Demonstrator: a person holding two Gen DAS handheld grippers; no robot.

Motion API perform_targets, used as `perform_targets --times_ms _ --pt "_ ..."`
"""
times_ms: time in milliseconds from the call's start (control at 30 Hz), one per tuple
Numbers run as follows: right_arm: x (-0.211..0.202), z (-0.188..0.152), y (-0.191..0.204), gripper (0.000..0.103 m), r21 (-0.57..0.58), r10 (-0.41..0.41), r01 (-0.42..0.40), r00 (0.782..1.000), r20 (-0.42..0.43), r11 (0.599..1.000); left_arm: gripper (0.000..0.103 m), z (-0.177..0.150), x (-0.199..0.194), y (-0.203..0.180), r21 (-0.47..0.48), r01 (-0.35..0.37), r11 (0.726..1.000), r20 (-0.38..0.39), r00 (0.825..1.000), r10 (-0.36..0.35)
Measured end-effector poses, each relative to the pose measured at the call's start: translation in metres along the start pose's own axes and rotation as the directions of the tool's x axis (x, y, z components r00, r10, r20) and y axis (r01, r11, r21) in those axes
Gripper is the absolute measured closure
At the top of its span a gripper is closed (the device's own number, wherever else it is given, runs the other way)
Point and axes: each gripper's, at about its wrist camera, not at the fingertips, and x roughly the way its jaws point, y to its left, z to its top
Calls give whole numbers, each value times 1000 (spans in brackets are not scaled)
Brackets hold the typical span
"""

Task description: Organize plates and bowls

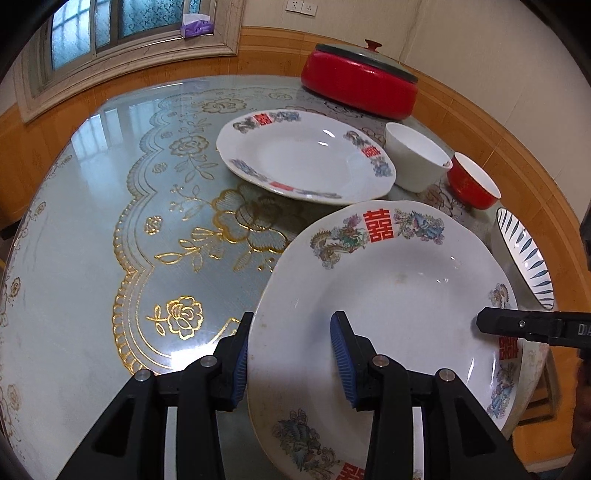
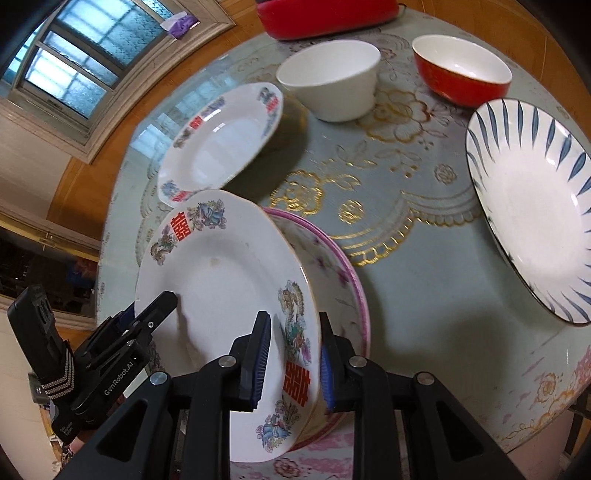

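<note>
A white plate with red characters and dragon patterns (image 1: 388, 295) is held tilted between both grippers; it also shows in the right wrist view (image 2: 229, 280). My left gripper (image 1: 291, 354) straddles its left rim, jaws spread with a gap to the rim. My right gripper (image 2: 291, 362) straddles its right rim with the pads close to it. A pink-rimmed plate (image 2: 343, 280) lies under it. A matching patterned plate (image 1: 303, 155) lies farther back on the table. A white bowl (image 1: 417, 155), a red bowl (image 1: 472, 181) and a blue-striped plate (image 2: 532, 221) stand to the right.
A red lidded pot (image 1: 358, 81) stands at the table's far edge. The round glass-topped table (image 1: 110, 206) has a gold floral cloth. A wooden-panelled wall and a window (image 1: 110, 26) are behind it.
</note>
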Motion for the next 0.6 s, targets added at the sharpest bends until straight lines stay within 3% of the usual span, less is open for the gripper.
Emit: perform_targets --times_ms 600 --pt "14 3 -13 78 -2 -4 4 999 -44 1000 61 -11 6 -16 51 -91 995 22 996 90"
